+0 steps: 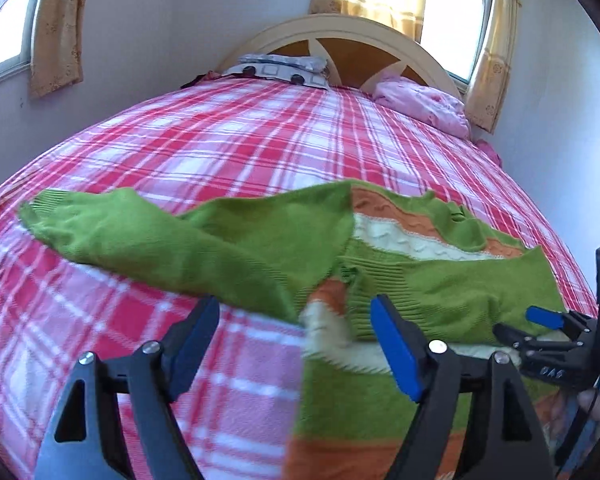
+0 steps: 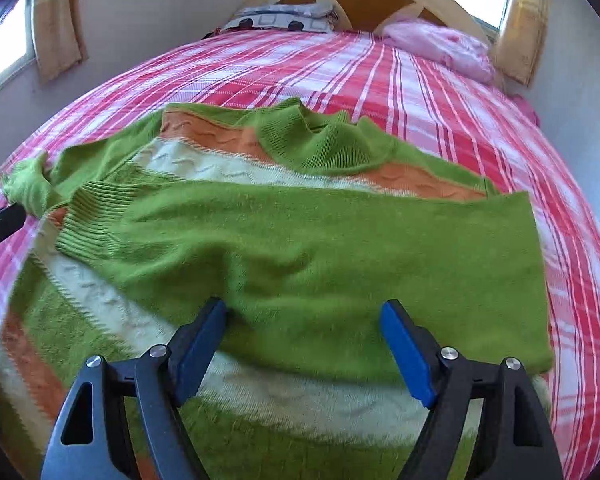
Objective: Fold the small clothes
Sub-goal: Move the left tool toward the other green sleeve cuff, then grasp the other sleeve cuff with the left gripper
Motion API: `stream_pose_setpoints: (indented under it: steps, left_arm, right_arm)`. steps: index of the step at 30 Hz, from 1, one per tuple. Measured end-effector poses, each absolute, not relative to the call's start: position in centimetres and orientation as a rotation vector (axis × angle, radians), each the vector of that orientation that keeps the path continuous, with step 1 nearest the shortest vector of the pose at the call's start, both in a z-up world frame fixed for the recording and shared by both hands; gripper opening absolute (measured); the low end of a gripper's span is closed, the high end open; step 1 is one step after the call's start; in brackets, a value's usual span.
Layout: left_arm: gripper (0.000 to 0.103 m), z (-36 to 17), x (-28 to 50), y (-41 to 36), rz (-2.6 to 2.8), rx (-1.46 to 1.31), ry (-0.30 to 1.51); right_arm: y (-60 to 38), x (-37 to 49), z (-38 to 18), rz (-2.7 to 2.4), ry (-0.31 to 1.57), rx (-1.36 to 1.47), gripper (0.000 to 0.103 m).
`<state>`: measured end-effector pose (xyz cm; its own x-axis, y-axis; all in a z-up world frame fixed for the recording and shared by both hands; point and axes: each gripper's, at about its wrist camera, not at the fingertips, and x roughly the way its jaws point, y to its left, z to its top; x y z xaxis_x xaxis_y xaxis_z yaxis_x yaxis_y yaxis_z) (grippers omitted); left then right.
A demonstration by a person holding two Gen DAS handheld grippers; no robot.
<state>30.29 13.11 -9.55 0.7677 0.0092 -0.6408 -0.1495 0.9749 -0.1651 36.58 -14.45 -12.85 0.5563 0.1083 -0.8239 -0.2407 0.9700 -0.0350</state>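
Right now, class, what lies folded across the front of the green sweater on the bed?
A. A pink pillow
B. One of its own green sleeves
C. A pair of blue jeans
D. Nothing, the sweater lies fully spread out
B: in the right wrist view a green sleeve lies across the sweater's orange and white stripes, ribbed cuff at the left; the pink pillow sits far off by the headboard.

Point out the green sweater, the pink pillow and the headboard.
sweater (image 2: 332,248), right wrist view, on the folded-over green sleeve.
pink pillow (image 1: 424,106), left wrist view, on its middle.
headboard (image 1: 364,52), left wrist view, on its brown panel.
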Motion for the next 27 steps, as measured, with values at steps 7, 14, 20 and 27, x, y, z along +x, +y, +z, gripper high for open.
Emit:
stream_pose_setpoints:
  steps: [7,14,20,27]
  left_arm:
    - [0.089,-8.6,29.3,21.3,0.273,-0.208,0.665]
    - [0.089,-10.2,28.2,32.4,0.495,-0.389,0.684]
    - [0.087,-11.2,28.3,36.6,0.535,-0.53,0.651]
    - [0.073,-12.5,31.0,39.4,0.517,-0.649,0.645]
  right_arm:
    - [-9.1,37.0,-13.1,0.36,0.934,-0.137,0.08]
    - [-5.8,34.5,-14.9,0.36,0.897,-0.346,0.092]
    - [-6.4,34.4,-15.0,0.364,0.894,-0.31,0.094]
    - [-6.4,34.6,-15.0,0.36,0.889,-0.314,0.094]
